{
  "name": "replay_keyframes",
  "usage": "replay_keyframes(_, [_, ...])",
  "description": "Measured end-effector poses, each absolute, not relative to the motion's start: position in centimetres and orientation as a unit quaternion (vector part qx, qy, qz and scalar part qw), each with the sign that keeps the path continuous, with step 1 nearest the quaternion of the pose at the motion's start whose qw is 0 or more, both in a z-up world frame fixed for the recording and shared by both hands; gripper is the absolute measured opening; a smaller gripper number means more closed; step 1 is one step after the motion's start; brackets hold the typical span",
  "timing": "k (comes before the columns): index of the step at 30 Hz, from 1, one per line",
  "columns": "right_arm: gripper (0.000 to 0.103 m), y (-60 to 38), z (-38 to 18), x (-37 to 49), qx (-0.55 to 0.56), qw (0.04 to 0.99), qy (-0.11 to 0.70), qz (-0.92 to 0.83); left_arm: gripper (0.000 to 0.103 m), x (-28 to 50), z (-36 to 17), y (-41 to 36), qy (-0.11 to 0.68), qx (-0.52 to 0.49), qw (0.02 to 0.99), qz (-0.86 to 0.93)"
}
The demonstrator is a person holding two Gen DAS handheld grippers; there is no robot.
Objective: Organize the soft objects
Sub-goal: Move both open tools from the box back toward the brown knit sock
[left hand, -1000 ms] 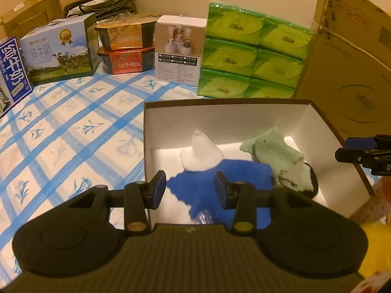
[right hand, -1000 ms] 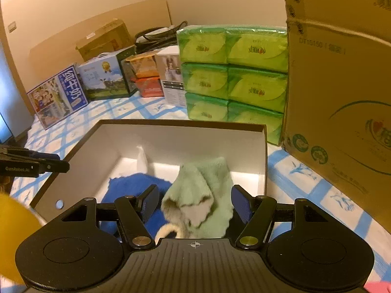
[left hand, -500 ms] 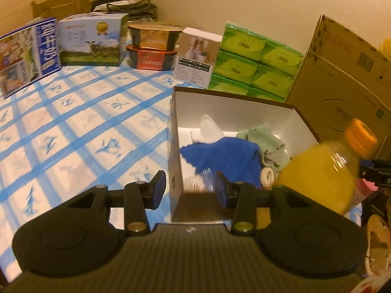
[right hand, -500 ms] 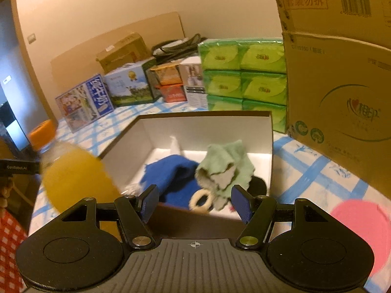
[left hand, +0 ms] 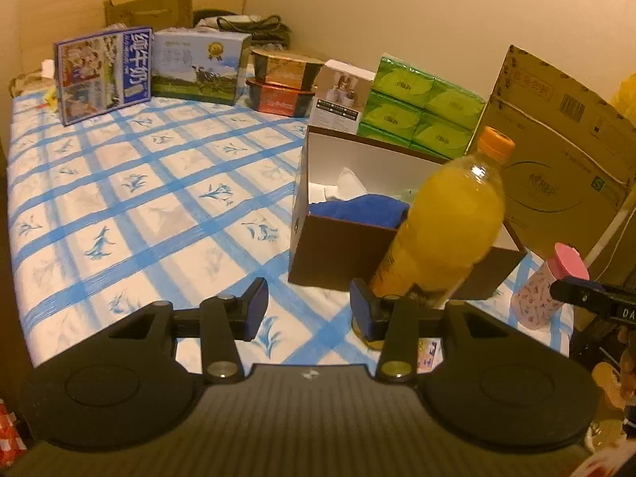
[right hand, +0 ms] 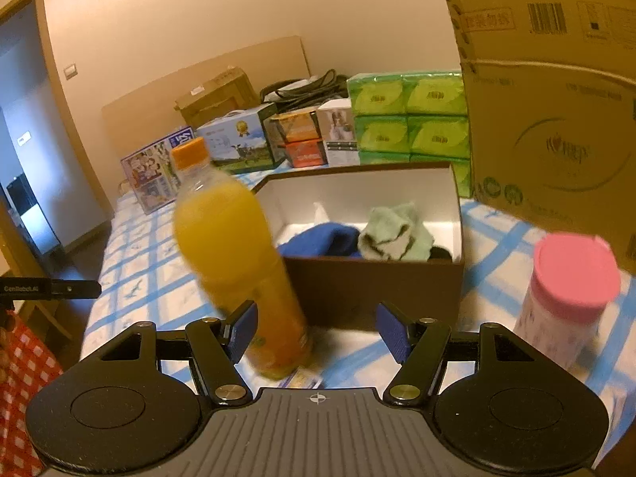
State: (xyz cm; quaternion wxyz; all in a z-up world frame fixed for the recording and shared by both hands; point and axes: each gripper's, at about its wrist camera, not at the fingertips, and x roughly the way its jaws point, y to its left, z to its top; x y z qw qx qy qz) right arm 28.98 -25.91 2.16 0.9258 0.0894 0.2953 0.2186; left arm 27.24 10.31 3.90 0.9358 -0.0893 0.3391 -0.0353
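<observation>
Left gripper (left hand: 304, 308): parted, empty. Right gripper (right hand: 316, 330): parted wider, empty. In front of box: clear plastic juice bottle (right hand: 234, 262), orange cap. Inside open brown cardboard box (right hand: 377, 286): fuzzy blue cloth (right hand: 318, 240), crumpled pale green cloth (right hand: 393, 232). Right of box: cylindrical pink-lidded cup (right hand: 564, 302).

Blue-check bed cloth (left hand: 159, 183): brown box (left hand: 342, 254), juice btl (right hand: 234, 262), pink-lid jar (right hand: 564, 302), cartons at back.
</observation>
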Motion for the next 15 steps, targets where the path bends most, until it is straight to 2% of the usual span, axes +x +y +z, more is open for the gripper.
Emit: replay_keyframes(15, [0.066,-25.3,0.2,21.5,0.121,0.924,0.306,0.195,0.042,18.4,2.9,8.3,0.337,-0.120,0.934,-0.020])
